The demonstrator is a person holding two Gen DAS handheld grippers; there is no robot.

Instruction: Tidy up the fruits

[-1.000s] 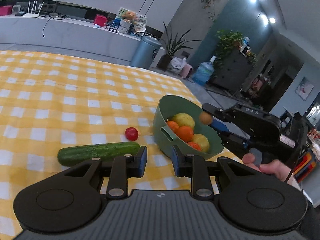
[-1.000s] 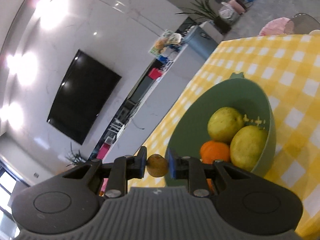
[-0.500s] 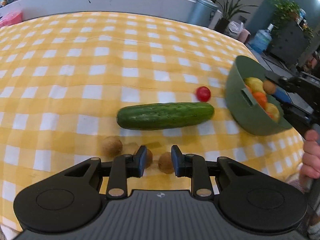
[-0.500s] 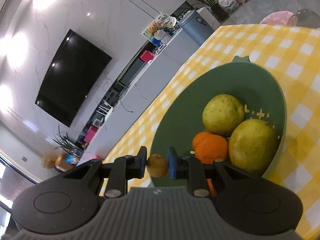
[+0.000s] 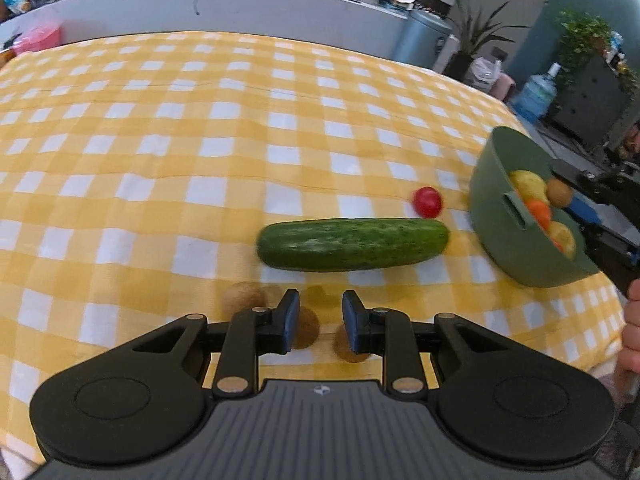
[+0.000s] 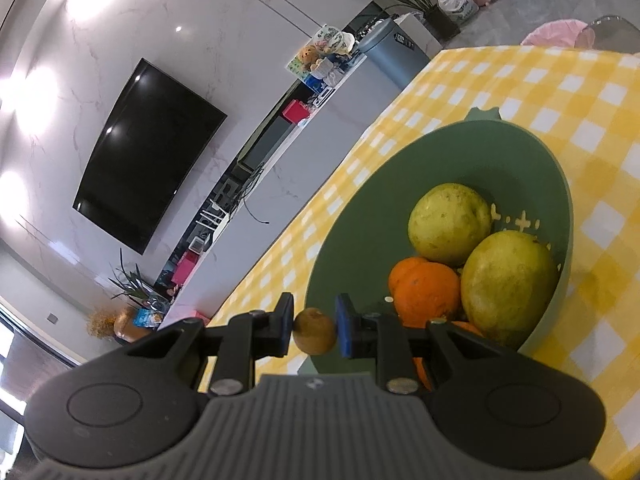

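Yellow checked tablecloth [image 5: 168, 184] holds a cucumber [image 5: 352, 244] and a green bowl [image 6: 360, 240] of citrus. Right gripper [image 6: 315, 330], clamped on a small brown fruit [image 6: 314, 331], hovers at the bowl's rim. Left gripper [image 5: 320, 326], pads together and empty, hangs over loose brown fruits [image 5: 244, 298].

Left gripper [image 5: 316, 322] tilts down, jaws closed and empty; right gripper [image 6: 314, 330] clamps something small

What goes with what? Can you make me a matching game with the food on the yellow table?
Things:
1. cucumber
2. cherry tomato
3. orange
4. small brown fruit

Places:
A. inside the green bowl
B. pinched in the right hand-held gripper
C. lying long on the cloth
D. on the cloth between cucumber and bowl

Pairs: 1-C, 2-D, 3-A, 4-B
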